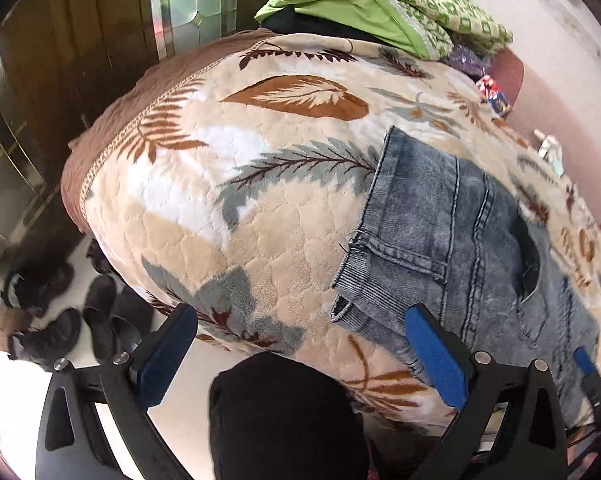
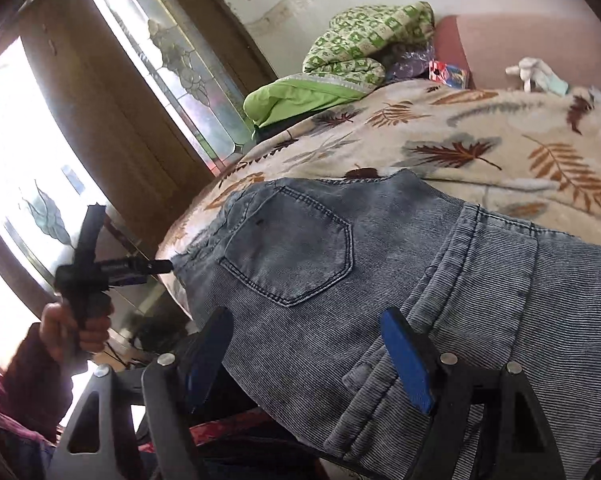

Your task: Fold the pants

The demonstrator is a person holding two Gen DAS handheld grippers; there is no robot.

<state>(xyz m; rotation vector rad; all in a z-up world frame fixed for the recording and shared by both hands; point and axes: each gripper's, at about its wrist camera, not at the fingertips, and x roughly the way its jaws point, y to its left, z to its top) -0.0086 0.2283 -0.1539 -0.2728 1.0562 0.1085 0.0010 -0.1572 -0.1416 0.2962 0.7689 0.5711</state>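
Note:
Washed blue denim pants [image 1: 452, 240] lie folded on a leaf-patterned blanket [image 1: 228, 184] on a bed. In the left wrist view my left gripper [image 1: 300, 320] is open and empty, just left of the pants' hem edge, its right finger [image 1: 432, 352] over the denim. In the right wrist view the pants [image 2: 380, 264] show a back pocket [image 2: 292, 244] facing up. My right gripper [image 2: 308, 336] is open above the denim near the bed's front edge, holding nothing. The left gripper [image 2: 100, 268] shows at the left, held in a hand beside the pants' edge.
A green quilt and patterned bedding [image 1: 380, 12] are piled at the bed's far end, with small items by a pink headboard [image 2: 512, 44]. Wooden doors with glass panels [image 2: 172, 60] stand to the left. Dark shoes [image 1: 60, 320] lie on the floor beside the bed.

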